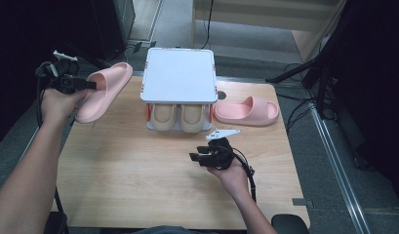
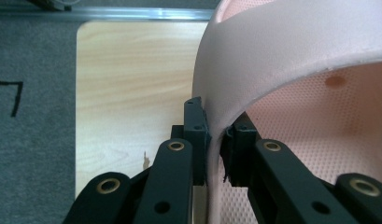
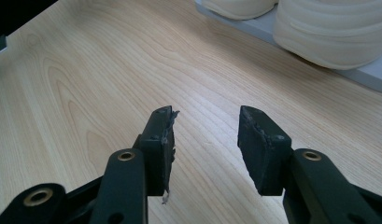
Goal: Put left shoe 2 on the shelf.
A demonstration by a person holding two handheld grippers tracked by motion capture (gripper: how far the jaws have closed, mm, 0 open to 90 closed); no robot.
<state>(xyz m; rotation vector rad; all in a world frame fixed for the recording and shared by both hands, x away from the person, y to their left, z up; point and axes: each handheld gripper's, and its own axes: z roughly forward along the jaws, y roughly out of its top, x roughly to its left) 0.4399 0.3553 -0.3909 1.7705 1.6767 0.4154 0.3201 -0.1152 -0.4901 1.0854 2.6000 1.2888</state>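
Left gripper (image 2: 215, 154) pinches pink slipper (image 1: 102, 90) by its strap to carry it clear of table (image 1: 138, 185) toward rack (image 1: 179, 73); right gripper (image 3: 205, 140) waits wide, empty.

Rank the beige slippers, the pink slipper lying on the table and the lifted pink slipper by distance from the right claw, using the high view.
1. Beige slippers, on the rack's lower shelf just beyond the right claw.
2. Pink slipper lying on the table, beyond it, toward the table's right side.
3. Lifted pink slipper, far left, clamped in the left claw.

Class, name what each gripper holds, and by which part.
Left gripper clamps the pink foam slide sandal by its strap band's edge; right gripper holds nothing.
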